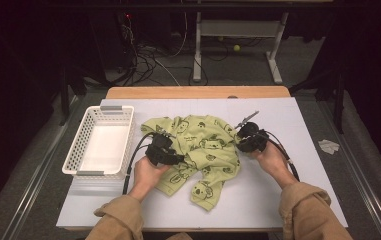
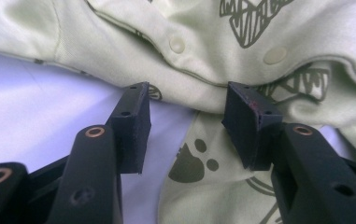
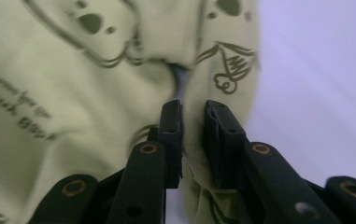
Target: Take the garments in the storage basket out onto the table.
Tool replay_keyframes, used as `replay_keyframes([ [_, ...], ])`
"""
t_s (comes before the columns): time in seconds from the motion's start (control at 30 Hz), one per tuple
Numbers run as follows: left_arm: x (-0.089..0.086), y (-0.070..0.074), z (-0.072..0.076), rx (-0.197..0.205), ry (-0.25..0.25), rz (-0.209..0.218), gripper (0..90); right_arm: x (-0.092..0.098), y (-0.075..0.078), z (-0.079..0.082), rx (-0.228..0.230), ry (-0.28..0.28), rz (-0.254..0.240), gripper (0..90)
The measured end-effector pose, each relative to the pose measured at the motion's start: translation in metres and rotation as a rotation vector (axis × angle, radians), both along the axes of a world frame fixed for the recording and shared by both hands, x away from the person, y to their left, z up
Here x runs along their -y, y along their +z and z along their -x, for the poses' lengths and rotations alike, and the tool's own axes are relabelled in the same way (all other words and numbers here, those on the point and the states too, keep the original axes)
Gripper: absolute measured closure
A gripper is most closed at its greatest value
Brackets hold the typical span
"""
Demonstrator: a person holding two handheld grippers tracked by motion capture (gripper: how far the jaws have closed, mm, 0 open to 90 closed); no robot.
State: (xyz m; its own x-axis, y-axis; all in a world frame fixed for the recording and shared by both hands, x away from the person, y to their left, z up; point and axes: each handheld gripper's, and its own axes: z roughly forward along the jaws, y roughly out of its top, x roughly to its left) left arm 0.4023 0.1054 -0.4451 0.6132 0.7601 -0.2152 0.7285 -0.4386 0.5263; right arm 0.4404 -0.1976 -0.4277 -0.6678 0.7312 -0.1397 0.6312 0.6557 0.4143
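Both grippers on the green baby garment (image 1: 198,150), centre of the white table (image 1: 278,200).

White plastic basket (image 1: 80,150) w/ perforated walls sits left-centre in the high view, just beside the garment; I see nothing in it. Garment is soft, crumpled light-green fabric w/ dark bear-face and paw prints plus round snaps; some small dark writing shows at left in the right gripper view, too blurred to read. My left gripper (image 2: 187,123) has jaws spread apart over a folded edge, pads not pressing it. My right gripper (image 3: 193,135) has jaws nearly together w/ a fold of the garment between the pads, pinching it at its right edge.
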Motion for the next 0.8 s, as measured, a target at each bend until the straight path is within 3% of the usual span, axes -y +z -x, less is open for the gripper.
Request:
replay_keyframes([
  [0.13,0.0,-0.002,-0.002,-0.003,0.01,-0.015,50.0,-0.007,0.001,0.007,-0.003,0.023,-0.003,70.0],
  [0.23,0.001,-0.006,-0.006,-0.012,0.014,-0.021,52.2,0.001,0.015,0.01,0.024,0.003,-0.066,70.1],
  [0.3,0.001,-0.007,-0.007,-0.014,0.015,-0.019,54.5,0.011,0.024,0.009,0.047,-0.025,-0.108,78.1],
  [0.4,0.001,-0.007,-0.008,-0.018,0.019,-0.016,56.9,0.025,0.031,0.005,0.069,-0.071,-0.125,89.0],
  [0.53,0.0,-0.008,-0.009,-0.024,0.023,-0.013,57.7,0.03,0.023,-0.002,0.048,-0.113,-0.113,90.0],
  [0.63,0.0,-0.008,-0.009,-0.024,0.02,-0.012,58.3,0.022,0.009,-0.004,-0.001,-0.087,-0.083,90.0],
  [0.77,0.0,-0.008,-0.009,-0.02,0.02,-0.014,58.6,0.001,-0.004,0.004,-0.052,-0.004,-0.059,90.0],
  [0.8,0.001,-0.008,-0.008,-0.016,0.019,-0.019,58.6,-0.005,-0.006,0.008,-0.041,0.024,-0.034,89.9],
])
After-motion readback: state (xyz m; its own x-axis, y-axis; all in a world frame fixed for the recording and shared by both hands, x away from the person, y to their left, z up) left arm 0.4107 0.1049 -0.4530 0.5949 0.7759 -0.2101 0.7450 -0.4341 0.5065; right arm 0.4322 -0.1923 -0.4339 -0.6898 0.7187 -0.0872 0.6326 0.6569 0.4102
